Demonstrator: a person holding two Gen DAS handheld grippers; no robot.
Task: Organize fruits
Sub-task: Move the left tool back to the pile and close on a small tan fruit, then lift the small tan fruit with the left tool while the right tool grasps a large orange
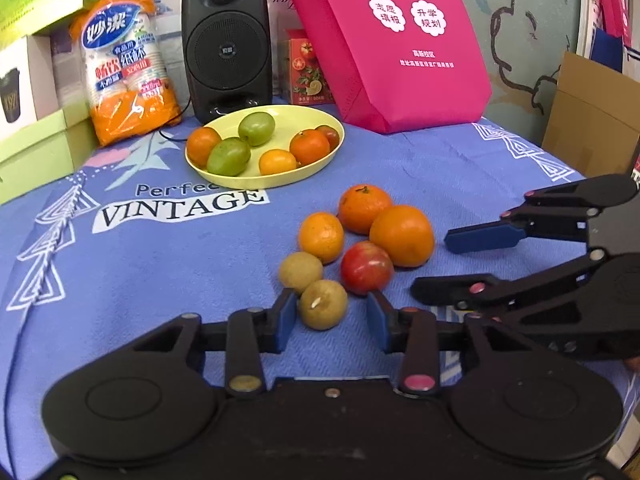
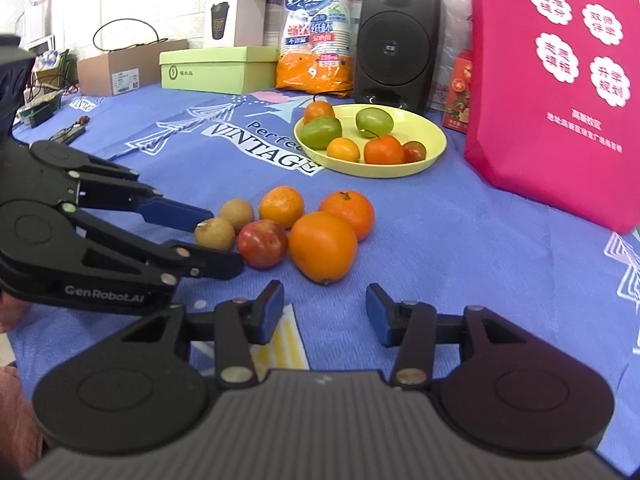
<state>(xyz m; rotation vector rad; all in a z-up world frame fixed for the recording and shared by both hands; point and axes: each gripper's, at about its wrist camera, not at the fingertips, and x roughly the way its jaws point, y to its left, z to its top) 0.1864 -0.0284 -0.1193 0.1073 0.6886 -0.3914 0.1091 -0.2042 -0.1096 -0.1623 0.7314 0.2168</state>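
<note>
A yellow-green plate (image 1: 280, 178) (image 2: 434, 136) at the back holds several fruits, orange, green and red. In front of it on the blue cloth lies a cluster: three oranges, the largest (image 1: 402, 236) (image 2: 323, 246), a red apple (image 1: 366, 267) (image 2: 262, 243) and two brown kiwis. My left gripper (image 1: 332, 316) (image 2: 222, 240) is open, its pads on either side of the near kiwi (image 1: 323, 305) (image 2: 215, 234), not closed on it. My right gripper (image 2: 322, 312) (image 1: 432, 264) is open and empty, just short of the largest orange.
A black speaker (image 1: 227, 46), an orange bag of paper cups (image 1: 124, 60), a pink bag (image 1: 384, 40) and a small red box (image 1: 304, 66) stand behind the plate. Green and white boxes (image 2: 218, 66) sit at the back left. A cardboard box (image 1: 592, 128) is at the right.
</note>
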